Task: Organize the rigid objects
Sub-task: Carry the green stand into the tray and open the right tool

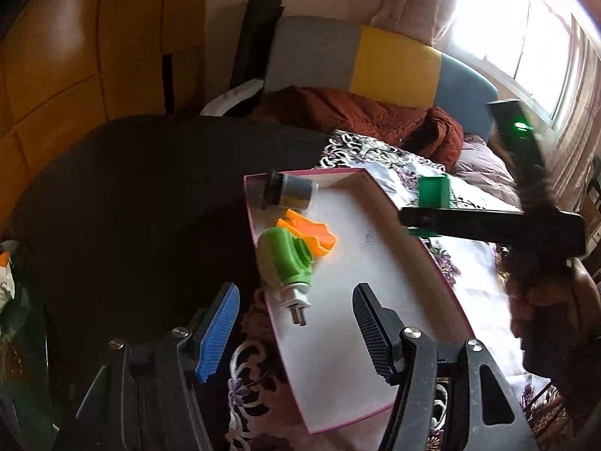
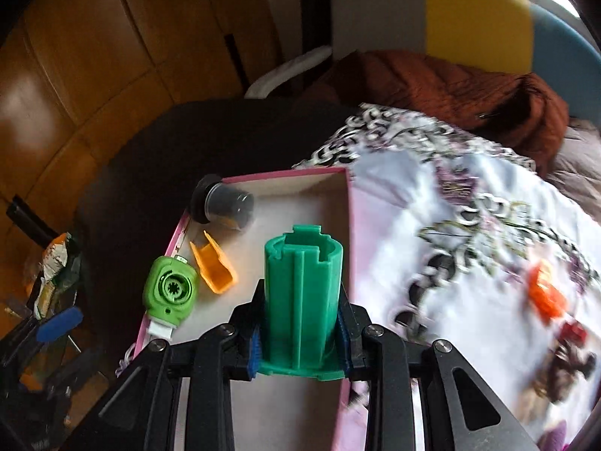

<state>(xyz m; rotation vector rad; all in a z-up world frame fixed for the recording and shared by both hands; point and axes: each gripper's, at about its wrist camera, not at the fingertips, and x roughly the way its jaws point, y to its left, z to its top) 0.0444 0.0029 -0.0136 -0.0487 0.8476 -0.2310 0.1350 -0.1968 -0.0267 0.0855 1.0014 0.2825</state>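
Right claw (image 2: 298,342): tilted downward over pink-edged box (image 2: 263,178), clamping green cylinder (image 2: 302,293).
Left claw (image 1: 296,323): parted, apparently empty, above the box's left wall.

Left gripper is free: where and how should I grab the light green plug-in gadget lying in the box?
Take the light green plug-in gadget across its rounded green body, coming from above with the open left gripper. It lies flat by the box wall, white pronged end toward the gripper; the prongs are too thin. One finger must probably fit between body and wall, clear of the orange piece.
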